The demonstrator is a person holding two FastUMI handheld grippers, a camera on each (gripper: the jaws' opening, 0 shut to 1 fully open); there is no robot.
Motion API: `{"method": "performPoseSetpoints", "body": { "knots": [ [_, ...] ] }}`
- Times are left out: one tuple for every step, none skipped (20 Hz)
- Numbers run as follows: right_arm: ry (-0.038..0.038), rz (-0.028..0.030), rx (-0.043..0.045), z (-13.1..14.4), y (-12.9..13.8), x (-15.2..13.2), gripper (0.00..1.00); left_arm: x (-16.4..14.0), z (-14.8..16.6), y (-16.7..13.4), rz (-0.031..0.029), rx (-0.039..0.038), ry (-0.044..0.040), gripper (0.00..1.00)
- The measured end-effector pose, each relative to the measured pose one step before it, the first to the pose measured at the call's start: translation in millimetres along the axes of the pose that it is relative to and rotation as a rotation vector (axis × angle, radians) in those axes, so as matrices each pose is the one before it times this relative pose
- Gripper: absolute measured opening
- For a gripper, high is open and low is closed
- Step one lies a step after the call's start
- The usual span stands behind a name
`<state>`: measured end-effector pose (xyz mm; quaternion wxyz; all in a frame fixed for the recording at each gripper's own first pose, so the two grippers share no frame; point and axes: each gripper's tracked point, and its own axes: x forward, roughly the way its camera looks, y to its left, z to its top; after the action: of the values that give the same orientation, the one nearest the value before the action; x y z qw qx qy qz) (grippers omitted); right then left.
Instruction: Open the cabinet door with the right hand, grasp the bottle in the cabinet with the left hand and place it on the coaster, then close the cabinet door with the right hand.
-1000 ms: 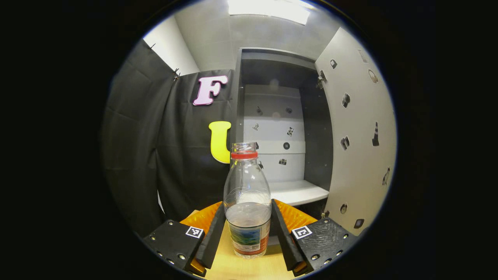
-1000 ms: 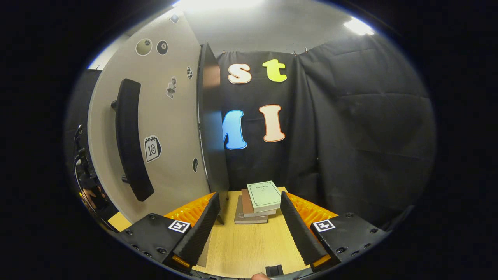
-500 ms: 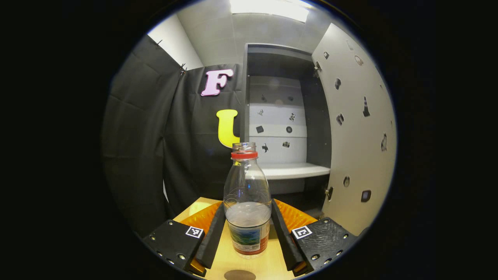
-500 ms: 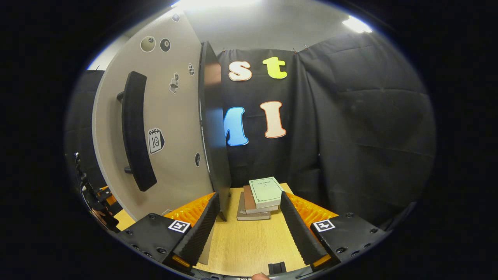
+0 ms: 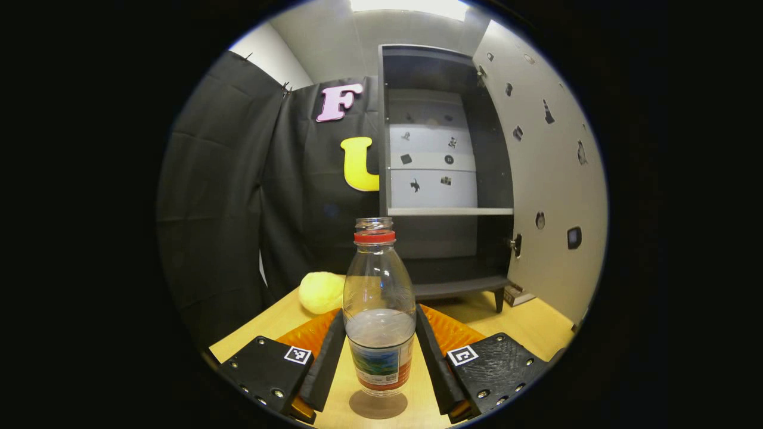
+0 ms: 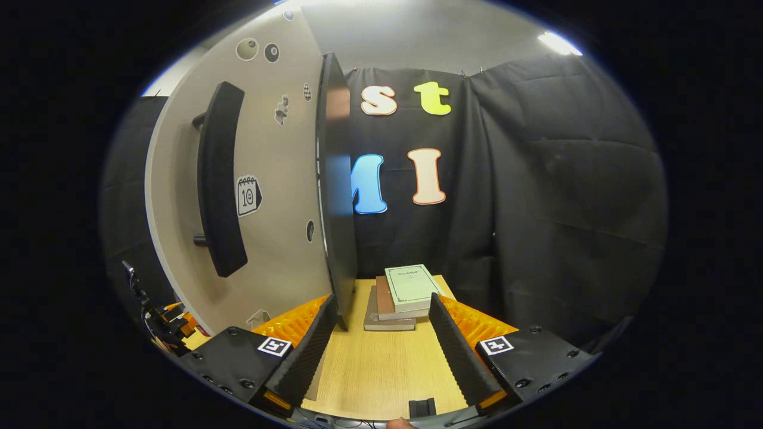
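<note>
Left gripper view: the left gripper (image 5: 380,357) clamps 1 water bottle (image 5: 379,310) between its jaws, just above the brown coaster (image 5: 378,404). Ahead stands the cabinet (image 5: 444,173), door (image 5: 545,179) open; 1 yellow object (image 5: 322,291) lies ahead-left. Placing and closing remain.

Right gripper view: the right gripper (image 6: 381,351) holds nothing, jaws spread; door handle (image 6: 219,187) ahead-left, 3 stacked books (image 6: 399,296) ahead between them.

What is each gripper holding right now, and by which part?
The left gripper clamps the clear plastic bottle with the red neck ring at its lower body, around the label. The right gripper is open, holding nothing.
</note>
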<state>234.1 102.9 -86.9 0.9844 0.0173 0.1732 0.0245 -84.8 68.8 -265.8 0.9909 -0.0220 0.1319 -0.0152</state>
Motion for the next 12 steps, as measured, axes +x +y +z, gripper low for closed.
{"method": "performPoseSetpoints", "body": {
  "knots": [
    [0.00486,0.00246,-0.00456,-1.60,1.14,-0.21,0.99,-1.28,-9.38,3.63,0.00723,-0.00390,0.00613,0.65],
    [0.00714,0.00005,-0.00265,-3.12,0.63,0.20,0.99,0.94,-10.27,1.89,0.00188,-0.00246,0.01064,0.65],
    [0.00533,-0.00133,-0.00019,-1.25,-0.67,-1.22,0.99,0.63,-9.52,1.79,0.00356,-0.00301,0.01035,0.65],
    [0.00420,-0.00131,-0.00051,-1.45,-0.05,0.28,0.99,5.49,-5.13,0.20,0.00291,-0.00691,0.00743,0.65],
    [0.00367,-0.00384,-0.00390,-1.26,-0.81,-0.49,0.99,2.43,-7.91,0.67,0.00385,-0.00965,0.00180,0.65],
    [0.00417,-0.00523,-0.00673,-0.63,-1.61,0.39,0.99,2.10,-7.79,-0.16,0.00297,-0.00776,0.00381,0.65],
    [0.00332,-0.00493,-0.00733,-0.98,-1.62,1.02,0.99,-0.07,-8.59,0.80,0.00445,-0.00359,0.00377,0.65],
    [0.00416,-0.00154,-0.00395,-0.23,-1.02,0.50,0.98,0.90,-6.38,-1.09,0.00019,-0.00326,0.00508,0.65],
    [0.00423,0.00175,-0.00020,0.21,0.31,1.19,0.99,0.40,-6.54,-3.11,0.00009,-0.00120,0.00243,0.65],
    [0.00590,0.00360,-0.00023,-1.53,1.26,1.55,0.99,0.00,-2.90,-2.44,0.00229,0.00690,-0.00012,0.65],
    [0.00398,0.00125,-0.00298,-0.88,0.38,1.47,0.99,1.83,-3.63,-2.69,0.00191,0.00974,0.00006,0.65],
    [0.00196,0.00077,-0.00680,0.01,0.37,1.05,0.94,0.33,-3.18,-3.63,-0.00103,0.01130,-0.00080,0.65]
  ]
}}
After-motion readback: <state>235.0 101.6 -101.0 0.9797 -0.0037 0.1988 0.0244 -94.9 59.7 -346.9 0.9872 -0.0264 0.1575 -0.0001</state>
